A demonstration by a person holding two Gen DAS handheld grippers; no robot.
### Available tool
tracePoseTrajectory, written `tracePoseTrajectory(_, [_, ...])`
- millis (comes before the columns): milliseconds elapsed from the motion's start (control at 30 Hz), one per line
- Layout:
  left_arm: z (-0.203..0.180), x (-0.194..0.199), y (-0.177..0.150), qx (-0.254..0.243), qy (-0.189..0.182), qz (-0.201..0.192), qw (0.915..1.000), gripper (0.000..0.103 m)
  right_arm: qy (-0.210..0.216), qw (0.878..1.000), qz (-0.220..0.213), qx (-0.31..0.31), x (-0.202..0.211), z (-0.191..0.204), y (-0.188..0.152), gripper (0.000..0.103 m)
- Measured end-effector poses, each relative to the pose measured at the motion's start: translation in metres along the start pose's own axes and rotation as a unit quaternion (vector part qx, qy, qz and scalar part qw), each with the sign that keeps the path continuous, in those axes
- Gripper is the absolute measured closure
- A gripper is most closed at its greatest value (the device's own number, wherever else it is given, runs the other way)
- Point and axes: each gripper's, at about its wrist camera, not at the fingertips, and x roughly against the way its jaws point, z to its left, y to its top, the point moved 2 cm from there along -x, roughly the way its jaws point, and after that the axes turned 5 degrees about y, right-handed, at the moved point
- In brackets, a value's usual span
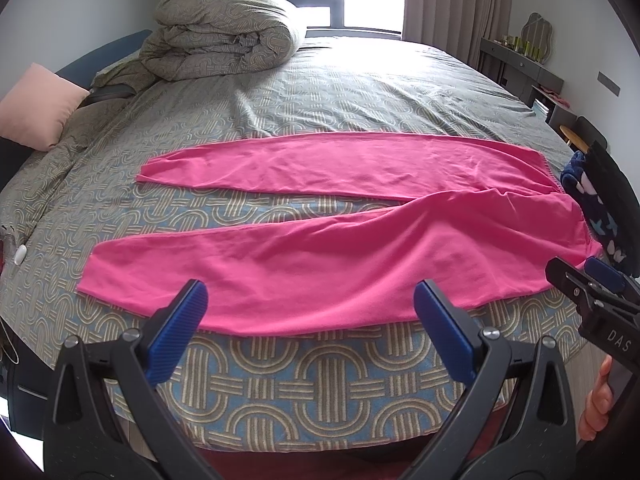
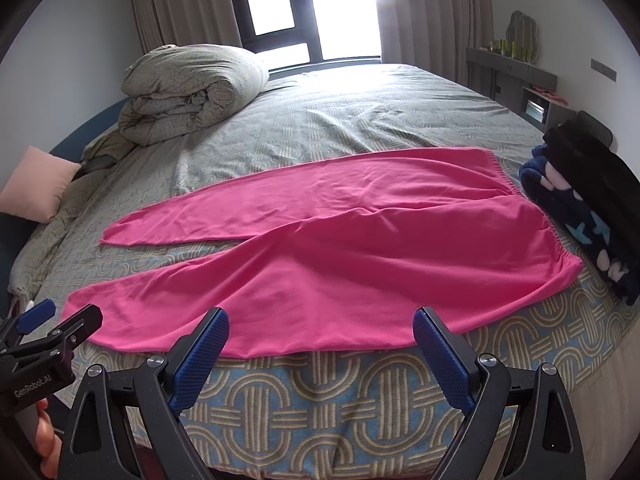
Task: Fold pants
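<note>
Pink pants point(image 1: 332, 236) lie spread flat across the middle of both frames on the patterned bedspread point(image 1: 312, 392), waistband toward the right edge, the two legs parted and running toward the left. No fold shows yet, so the whole task looks to be ahead: bringing one leg over the other, then folding lengthwise. At the bottom of its own view the left gripper point(image 1: 310, 330) hangs just short of the near leg with jaws wide apart and nothing between them. The right gripper point(image 2: 320, 354) is likewise spread wide and empty, near the bed's front edge. A dark folded garment point(image 2: 580, 216) sits just beside the waistband at the right.
</note>
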Motion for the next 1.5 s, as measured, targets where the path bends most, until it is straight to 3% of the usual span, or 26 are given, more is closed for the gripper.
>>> tracePoseTrajectory(567, [0.015, -0.02, 0.0, 0.01, 0.0, 0.024, 0.9997, 0.001, -0.003, 1.0, 0.019, -0.016, -0.017, -0.017, -0.002, 0.008])
tracePoseTrajectory(700, [0.06, -0.035, -0.006, 0.055, -0.001, 0.048, 0.9973, 0.001, 0.017, 0.998, 0.028, -0.061, -0.022, -0.047, -0.002, 0.008])
tracePoseTrajectory(800, [0.109, -0.048, -0.017, 0.103, 0.024, 0.067, 0.9921, 0.001, 0.0, 0.994, 0.025, -0.107, -0.022, -0.082, -0.003, 0.009])
tracePoseTrajectory(900, [0.161, -0.062, -0.037, 0.174, 0.017, 0.096, 0.9798, 0.001, -0.011, 0.989, 0.013, -0.144, -0.02, -0.114, -0.007, 0.016])
tracePoseTrajectory(967, [0.189, -0.074, -0.052, 0.235, -0.009, 0.109, 0.9658, 0.001, -0.01, 0.986, 0.011, -0.165, -0.021, -0.132, -0.011, 0.021])
tracePoseTrajectory(1133, [0.219, -0.105, -0.075, 0.373, -0.088, 0.135, 0.9135, 0.002, 0.014, 0.972, 0.035, -0.232, -0.035, -0.16, -0.023, 0.033])
tracePoseTrajectory(1200, [0.221, -0.114, -0.072, 0.39, -0.095, 0.131, 0.9064, 0.007, 0.027, 0.963, 0.039, -0.265, -0.041, -0.171, -0.03, 0.033])
tracePoseTrajectory(1267, [0.222, -0.119, -0.066, 0.395, -0.093, 0.114, 0.907, 0.015, 0.035, 0.956, 0.031, -0.288, -0.043, -0.18, -0.033, 0.033])
tracePoseTrajectory(1300, [0.223, -0.121, -0.063, 0.395, -0.092, 0.11, 0.9073, 0.025, 0.038, 0.955, 0.026, -0.294, -0.043, -0.182, -0.033, 0.033])
tracePoseTrajectory(1433, [0.225, -0.132, -0.058, 0.389, -0.09, 0.116, 0.9094, 0.052, 0.042, 0.948, 0.01, -0.317, -0.042, -0.195, -0.031, 0.033])
tracePoseTrajectory(1500, [0.227, -0.137, -0.056, 0.385, -0.088, 0.114, 0.9118, 0.074, 0.053, 0.939, -0.002, -0.34, -0.043, -0.203, -0.031, 0.033])
